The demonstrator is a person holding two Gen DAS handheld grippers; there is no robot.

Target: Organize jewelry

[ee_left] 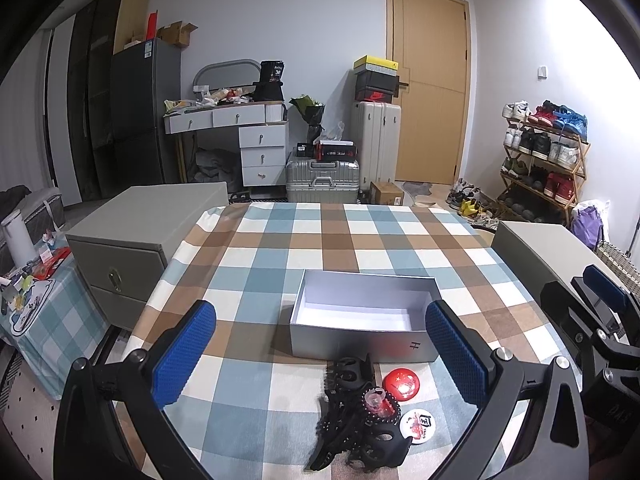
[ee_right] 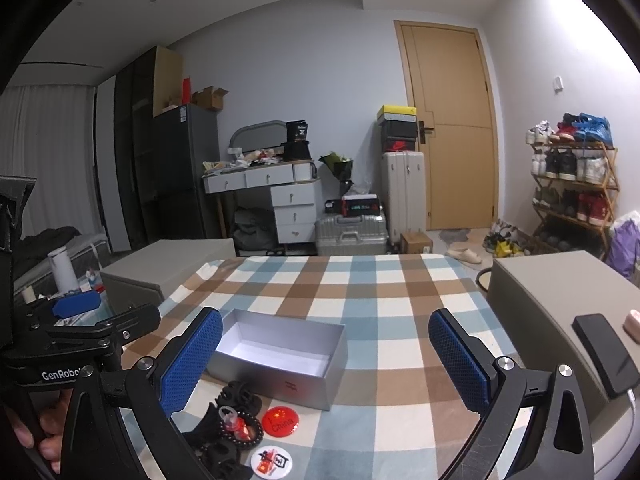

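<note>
Start of the task: nothing is sorted yet. Your left gripper [ee_left: 320, 344] hovers with its jaws spread wide and holding nothing, just above the pile; your right gripper [ee_right: 324, 360] is likewise wide apart and empty, off to the pile's right. The box [ee_left: 362, 346] sits open on the checked tabletop [ee_left: 280, 240], and as far as its interior shows, it is empty. All the pieces lie together on the cloth just in front of the box, outside it: black hair claws [ee_left: 350, 376] tangled in a heap, a dark bead bracelet [ee_left: 382, 406] resting on them with a small red item inside its loop, a red badge [ee_left: 401, 385] and a white badge [ee_left: 418, 423] beside the heap. Left to do, by this reading: lift each piece in turn and set it inside the box. The tangled claws may drag the bracelet along, so you will likely need to separate them first.
</note>
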